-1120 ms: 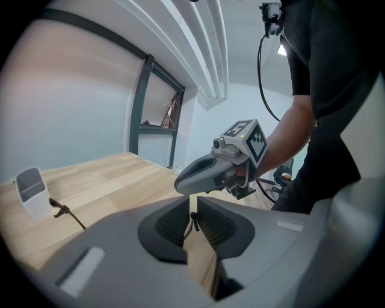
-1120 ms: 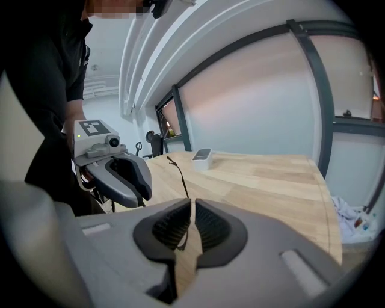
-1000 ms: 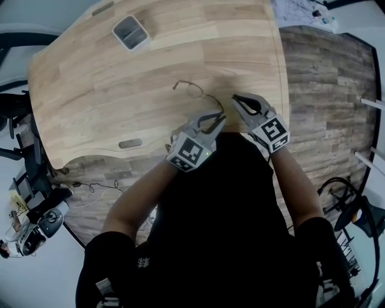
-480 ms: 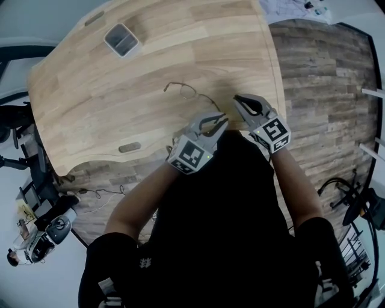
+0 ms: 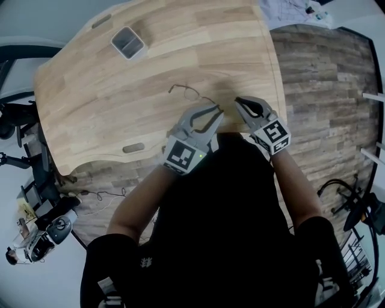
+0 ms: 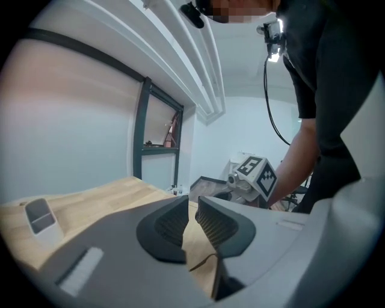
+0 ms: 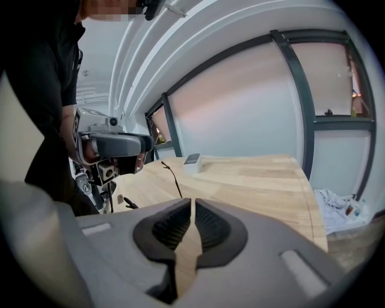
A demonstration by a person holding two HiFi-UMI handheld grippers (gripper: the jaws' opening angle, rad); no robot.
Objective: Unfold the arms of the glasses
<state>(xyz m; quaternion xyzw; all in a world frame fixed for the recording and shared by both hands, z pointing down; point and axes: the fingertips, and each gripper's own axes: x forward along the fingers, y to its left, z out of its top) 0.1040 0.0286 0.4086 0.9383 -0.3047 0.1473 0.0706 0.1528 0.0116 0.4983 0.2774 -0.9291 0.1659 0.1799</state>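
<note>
Thin wire-framed glasses (image 5: pixel 187 93) lie on the wooden table (image 5: pixel 108 90), one arm trailing toward me. My left gripper (image 5: pixel 216 110) hovers at the end of that arm. Its jaws have just been opening and stand a narrow gap apart, pressing on nothing. A bit of the thin arm (image 6: pixel 203 263) shows low behind the left gripper (image 6: pixel 192 207). My right gripper (image 5: pixel 239 101) is just right of it, shut and empty. From the right gripper (image 7: pixel 193 204), a dark glasses arm (image 7: pixel 172 178) rises ahead, beside the left gripper (image 7: pixel 117 144).
A small grey box (image 5: pixel 129 42) stands at the far left of the table, also seen as the grey box (image 7: pixel 192 160). A cable slot (image 5: pixel 133 147) sits near the table's front edge. Plank flooring (image 5: pixel 319 78) lies to the right, with papers (image 5: pixel 295 11) beyond.
My left gripper has risen and moved toward the glasses, its jaws parting a little. The right gripper has stayed almost in place.
</note>
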